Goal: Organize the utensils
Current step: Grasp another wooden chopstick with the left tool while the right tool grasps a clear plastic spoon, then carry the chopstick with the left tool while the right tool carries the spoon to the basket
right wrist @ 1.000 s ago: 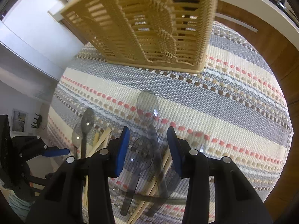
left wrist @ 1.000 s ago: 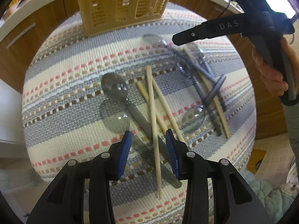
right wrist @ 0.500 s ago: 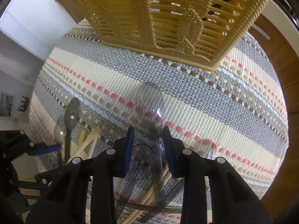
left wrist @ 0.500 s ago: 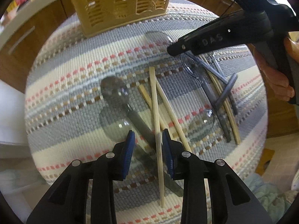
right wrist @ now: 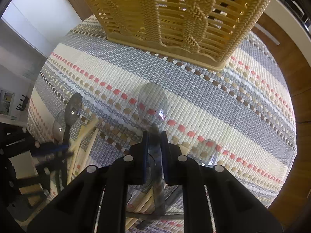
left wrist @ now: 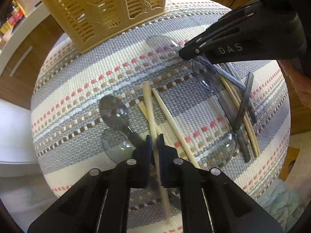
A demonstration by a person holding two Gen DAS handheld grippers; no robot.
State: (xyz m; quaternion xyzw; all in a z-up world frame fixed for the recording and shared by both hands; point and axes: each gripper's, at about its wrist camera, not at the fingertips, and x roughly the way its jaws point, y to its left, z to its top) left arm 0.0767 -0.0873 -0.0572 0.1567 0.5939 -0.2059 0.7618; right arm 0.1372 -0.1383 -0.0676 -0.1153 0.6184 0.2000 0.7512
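Note:
Clear and smoky plastic spoons and wooden chopsticks lie scattered on a striped woven mat [left wrist: 77, 73]. In the left wrist view my left gripper [left wrist: 154, 137] points down, its jaws closing with the blue pads pressed on one pale chopstick [left wrist: 148, 101]. In the right wrist view my right gripper [right wrist: 154, 134] is closing on the handle of a clear spoon [right wrist: 152, 103], whose bowl sticks out ahead of the pads. The right gripper [left wrist: 186, 53] also shows at the upper right of the left view. A tan slotted basket [left wrist: 108, 9] stands at the mat's far edge.
A smoky spoon [left wrist: 114, 110] and a clear one [left wrist: 116, 145] lie left of the held chopstick, two more chopsticks [left wrist: 171, 120] right of it. A crossed pile of spoons and chopsticks [left wrist: 239, 104] lies under the right gripper. The basket [right wrist: 175, 15] looms close ahead.
Both grippers have come down closer to the mat and their jaws have narrowed from wide apart to pressing, the left on the chopstick, the right on the clear spoon's handle.

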